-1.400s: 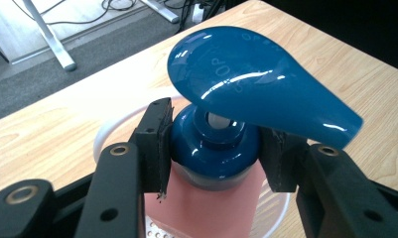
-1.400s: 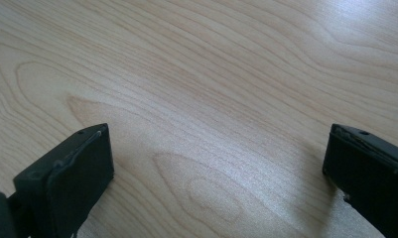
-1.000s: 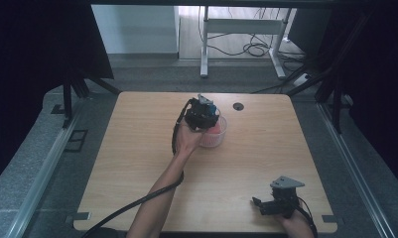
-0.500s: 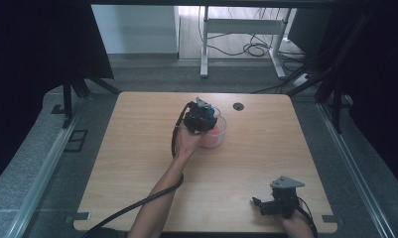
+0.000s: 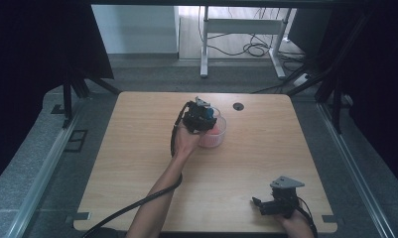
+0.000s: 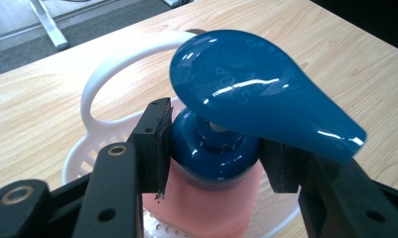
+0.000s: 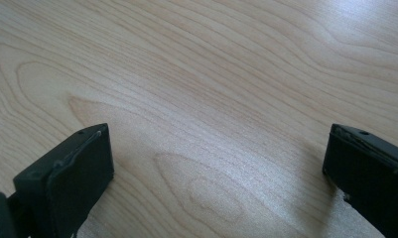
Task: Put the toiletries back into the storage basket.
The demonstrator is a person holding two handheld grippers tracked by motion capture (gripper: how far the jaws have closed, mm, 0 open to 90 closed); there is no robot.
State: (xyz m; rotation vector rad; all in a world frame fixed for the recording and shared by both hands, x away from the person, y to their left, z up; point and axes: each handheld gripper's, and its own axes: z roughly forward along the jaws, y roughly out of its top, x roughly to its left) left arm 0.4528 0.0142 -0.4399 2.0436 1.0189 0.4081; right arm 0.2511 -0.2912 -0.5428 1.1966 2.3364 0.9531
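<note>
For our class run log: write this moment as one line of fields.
left gripper: shut on pump bottle collar | bottle: in white basket | right gripper: open, over bare table | stage: bottle gripped

Light wood-grain table (image 5: 137, 163) with a round black cable grommet (image 5: 238, 106) near the far edge. Grey floor (image 5: 33, 163) around it, metal rails (image 5: 42, 168) along both sides. Black curtains (image 5: 33, 44) left and right. Beyond: white wall (image 5: 137, 29), white desk frame (image 5: 241, 29), loose cables (image 5: 251, 48) on the floor.
</note>
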